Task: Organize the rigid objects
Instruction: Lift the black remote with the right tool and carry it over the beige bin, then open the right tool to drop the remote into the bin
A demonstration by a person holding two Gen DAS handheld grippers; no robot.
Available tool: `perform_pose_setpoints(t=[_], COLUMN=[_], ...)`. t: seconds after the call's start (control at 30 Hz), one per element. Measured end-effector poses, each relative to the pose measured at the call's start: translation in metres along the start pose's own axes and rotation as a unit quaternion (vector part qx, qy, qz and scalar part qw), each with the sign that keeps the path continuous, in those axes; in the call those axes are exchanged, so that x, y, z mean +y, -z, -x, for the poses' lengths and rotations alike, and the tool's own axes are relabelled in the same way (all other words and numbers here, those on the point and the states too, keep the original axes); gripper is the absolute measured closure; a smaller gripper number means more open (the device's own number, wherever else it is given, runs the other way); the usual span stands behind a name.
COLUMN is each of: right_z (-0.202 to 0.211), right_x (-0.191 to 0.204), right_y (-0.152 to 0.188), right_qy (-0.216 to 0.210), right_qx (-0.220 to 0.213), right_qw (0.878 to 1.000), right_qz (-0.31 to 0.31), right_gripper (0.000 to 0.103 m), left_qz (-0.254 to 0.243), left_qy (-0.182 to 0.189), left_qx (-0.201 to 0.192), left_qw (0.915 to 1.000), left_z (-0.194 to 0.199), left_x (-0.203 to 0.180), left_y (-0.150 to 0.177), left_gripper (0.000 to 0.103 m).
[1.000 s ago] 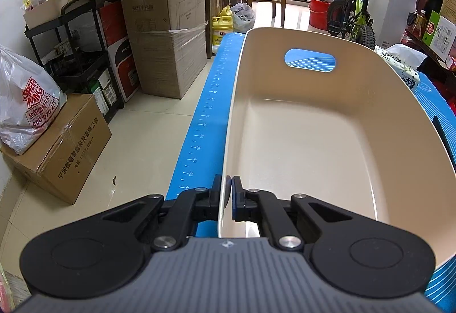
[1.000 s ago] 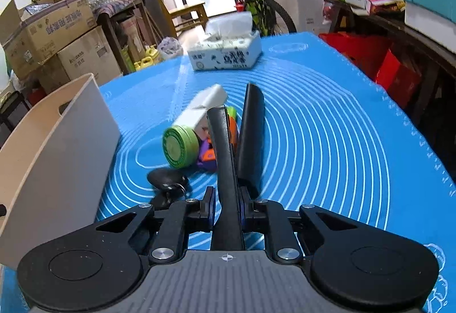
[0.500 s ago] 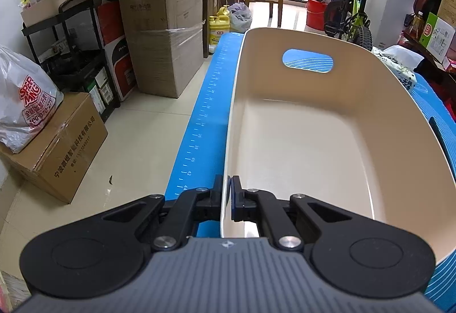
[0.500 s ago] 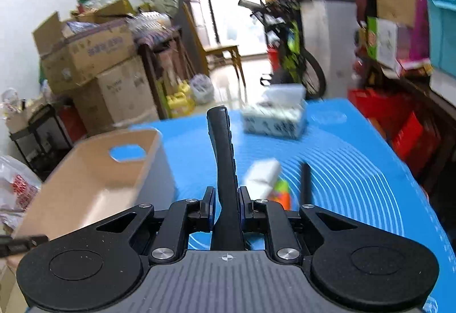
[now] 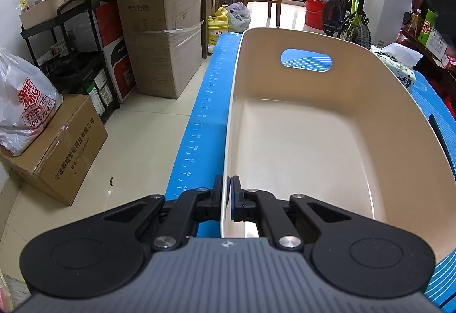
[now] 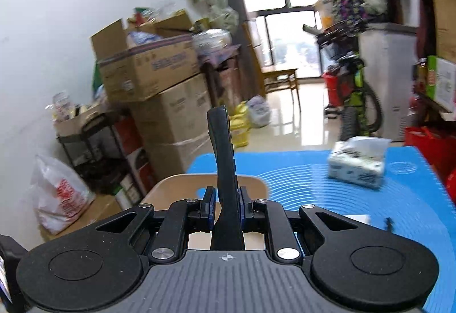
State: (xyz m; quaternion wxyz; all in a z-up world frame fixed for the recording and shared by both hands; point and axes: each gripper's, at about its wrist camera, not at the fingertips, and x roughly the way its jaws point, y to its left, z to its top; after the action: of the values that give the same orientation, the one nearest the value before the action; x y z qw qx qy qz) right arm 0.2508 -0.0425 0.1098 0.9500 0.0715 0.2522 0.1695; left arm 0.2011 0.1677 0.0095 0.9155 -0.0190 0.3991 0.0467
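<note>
White plastic bag [image 5: 27, 110] reads "SPER MNG", "400-070-271"; the blue mat's [image 5: 205, 113] ruler shows 38, 40, 42.

Daylight floods from the glass doors [image 6: 287, 42] far ahead of the tool, blown out white. The left view is sharp; the right is motion-smeared. Both bow at the edges.

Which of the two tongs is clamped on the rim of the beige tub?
The left tongs: they pinch the beige tub's near rim, while the right tongs grip a long black object instead.
</note>
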Motion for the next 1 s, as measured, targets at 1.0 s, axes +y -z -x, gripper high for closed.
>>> perform_pose_setpoints(t=[1.0], right_z=[-0.132], right_x=[0.06], right_y=[0.072], right_qy=[0.0], right_qx=[0.315], right_qw=[0.945], right_qz=[0.092], right_gripper=[0.058], left_qz=[-0.003], left_qy=[0.001], left_qx=[-0.002], left_qw=[1.0], left_z=[0.001], left_x=[-0.002], left_y=[0.0], left_gripper=[0.098])
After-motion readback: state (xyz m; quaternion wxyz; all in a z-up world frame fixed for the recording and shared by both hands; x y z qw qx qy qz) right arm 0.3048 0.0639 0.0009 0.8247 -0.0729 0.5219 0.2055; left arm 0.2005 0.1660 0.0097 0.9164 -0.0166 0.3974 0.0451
